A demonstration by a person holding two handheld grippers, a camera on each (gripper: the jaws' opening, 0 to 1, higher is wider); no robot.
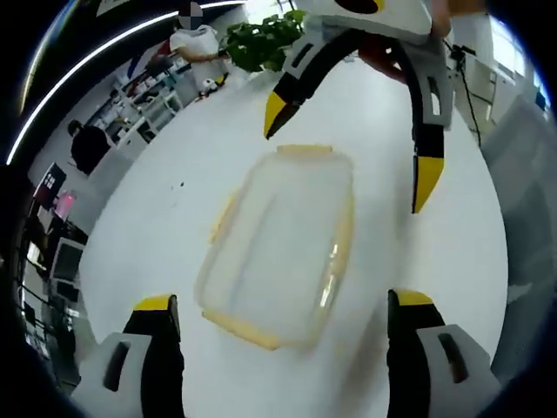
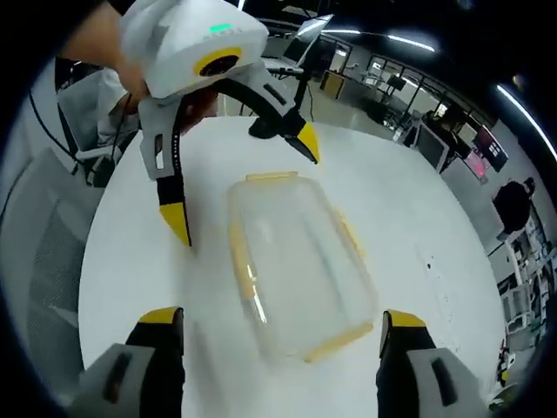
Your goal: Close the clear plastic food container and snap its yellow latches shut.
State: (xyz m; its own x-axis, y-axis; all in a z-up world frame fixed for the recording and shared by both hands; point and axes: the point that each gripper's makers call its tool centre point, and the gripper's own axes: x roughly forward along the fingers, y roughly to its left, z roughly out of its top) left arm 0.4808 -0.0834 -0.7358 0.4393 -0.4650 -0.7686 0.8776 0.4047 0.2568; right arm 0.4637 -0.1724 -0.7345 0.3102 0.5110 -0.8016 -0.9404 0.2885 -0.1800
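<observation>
A round white table (image 1: 174, 218) spreads beneath both grippers. On it, ahead of and between the wide-spread jaws of the left gripper (image 1: 283, 315), lies the clear plastic food container (image 1: 283, 239), lid on, yellow latches (image 1: 244, 329) along its edges — untouched. The right gripper (image 2: 278, 326) faces it from the opposite end, jaws likewise released and grasping nothing, the container just beyond its tips. A green plant (image 1: 265, 39) stands beyond the table's far edge.

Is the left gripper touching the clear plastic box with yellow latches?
Apart. In the left gripper view, the open left gripper has white table between each yellow tip and the clear plastic box.
</observation>
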